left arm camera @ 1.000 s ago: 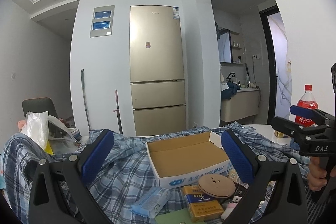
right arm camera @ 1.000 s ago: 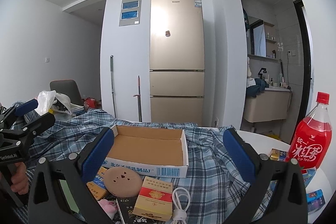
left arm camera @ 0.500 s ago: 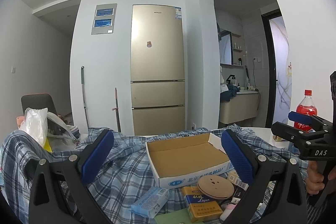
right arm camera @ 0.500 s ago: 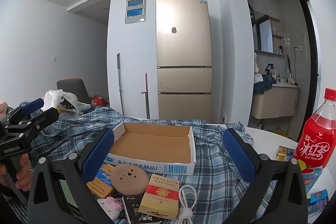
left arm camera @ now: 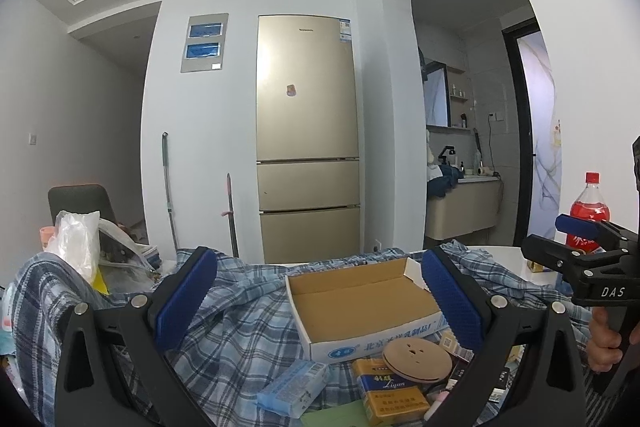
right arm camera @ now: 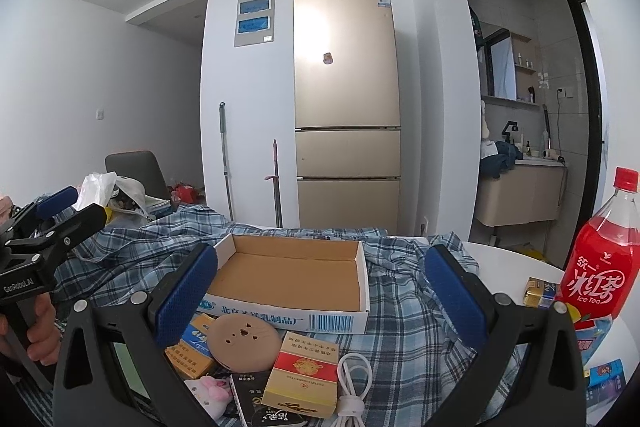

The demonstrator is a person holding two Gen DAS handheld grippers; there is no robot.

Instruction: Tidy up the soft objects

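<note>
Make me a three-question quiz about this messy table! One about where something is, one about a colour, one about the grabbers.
1. Where is the round tan disc?
A. inside the cardboard box
B. in front of the cardboard box
C. on the fridge

2. What colour is the ice tea bottle's cap?
A. red
B. green
C. white

3. How are the jaws of the right gripper?
A. shut on the plaid shirt
B. shut on nothing
C. open

Answers: B, the cardboard box is empty behind it; A, plainly red; C, wide gap, nothing held.
</note>
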